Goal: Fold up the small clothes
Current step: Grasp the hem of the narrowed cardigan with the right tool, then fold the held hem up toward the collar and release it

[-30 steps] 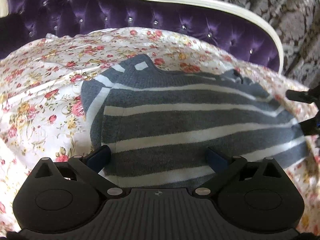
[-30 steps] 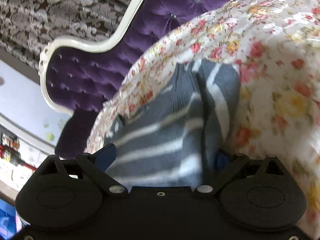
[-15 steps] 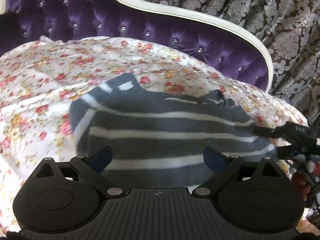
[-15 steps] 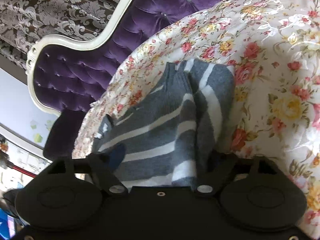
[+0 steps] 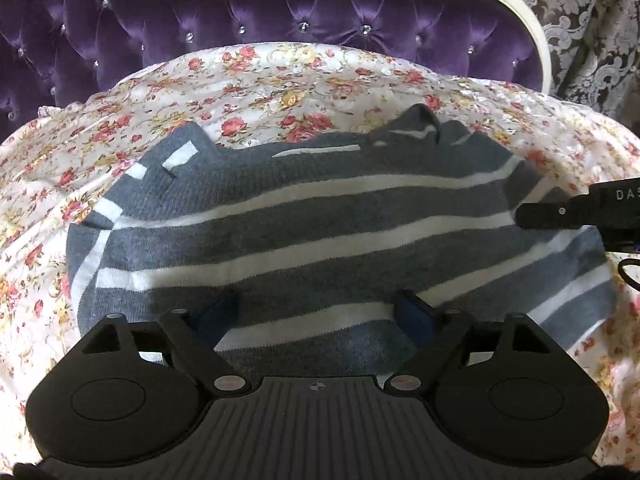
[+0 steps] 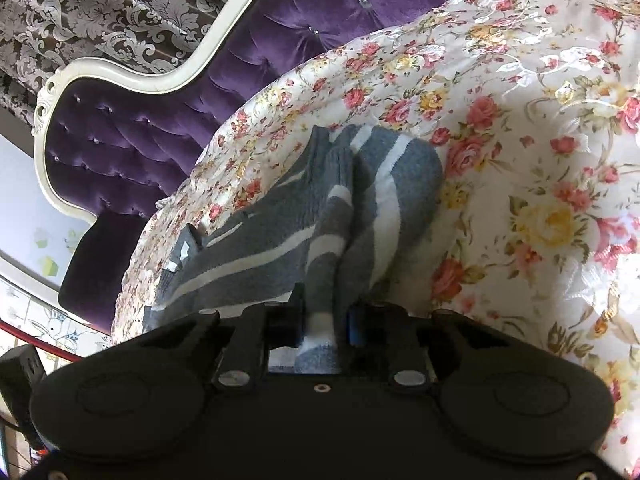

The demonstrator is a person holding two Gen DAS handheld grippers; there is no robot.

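Observation:
A grey sweater with white stripes [image 5: 320, 216] lies spread on a floral bed sheet [image 5: 280, 84]. My left gripper [image 5: 316, 312] hovers over its near hem. Its jaws stand wide and are closing, the knit lies under and between the fingers, and the pads do not press it. In the right wrist view the same sweater [image 6: 280, 240] runs away to the left. My right gripper [image 6: 324, 320] is closing on a bunched fold at the sweater's side edge, and the fold is pinched between its pads. One right finger [image 5: 552, 214] shows at the sweater's right side.
A purple tufted headboard with a white frame [image 5: 320, 20] rises behind the bed. Patterned curtains [image 5: 592, 28] hang at the back right. The floral sheet [image 6: 540, 160] stretches wide to the right of the sweater.
The right jaws went from wide apart to pinching a fold of the sweater's edge. The left gripper shifted sideways along the hem and its fingers drew slightly closer together.

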